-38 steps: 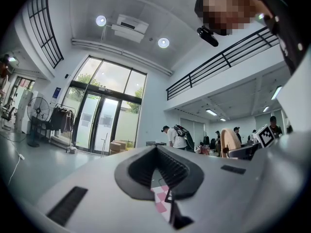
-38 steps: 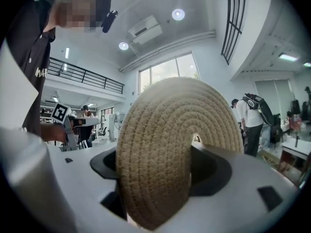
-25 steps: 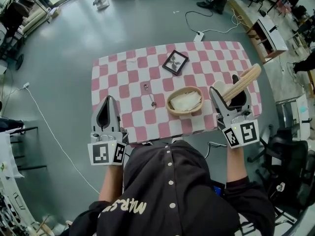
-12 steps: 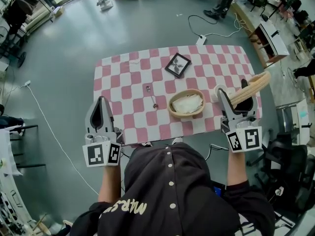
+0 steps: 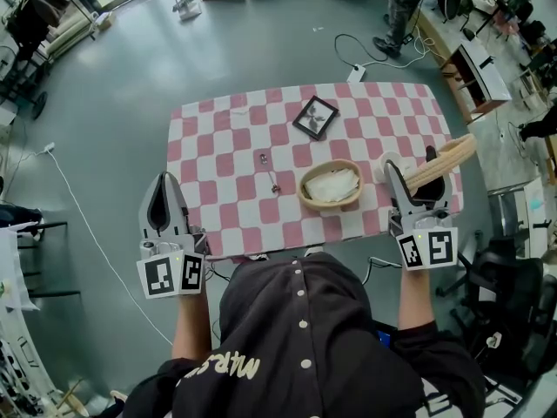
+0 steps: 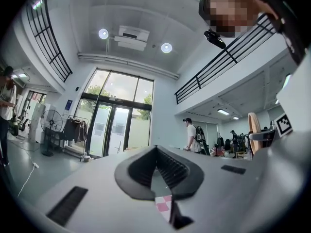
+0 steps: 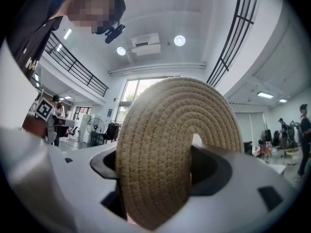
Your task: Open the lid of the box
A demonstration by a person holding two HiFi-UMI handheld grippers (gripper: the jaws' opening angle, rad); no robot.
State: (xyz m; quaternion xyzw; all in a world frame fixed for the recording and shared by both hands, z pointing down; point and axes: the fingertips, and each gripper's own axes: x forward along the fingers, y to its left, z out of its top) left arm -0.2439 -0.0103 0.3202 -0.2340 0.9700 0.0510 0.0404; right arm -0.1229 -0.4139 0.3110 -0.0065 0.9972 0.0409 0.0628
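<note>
Right of frame, I am clamping my right gripper (image 5: 410, 171) on the round woven lid (image 5: 446, 156), holding it on edge above the right end of the pink-checked table (image 5: 218, 138). The woven box (image 5: 302, 190) is sitting open near the table's front edge, a white cloth (image 5: 331, 184) lying inside it. At lower left, my left gripper (image 5: 164, 185) is hovering beside the table's left edge, its fingers together and holding nothing.
</note>
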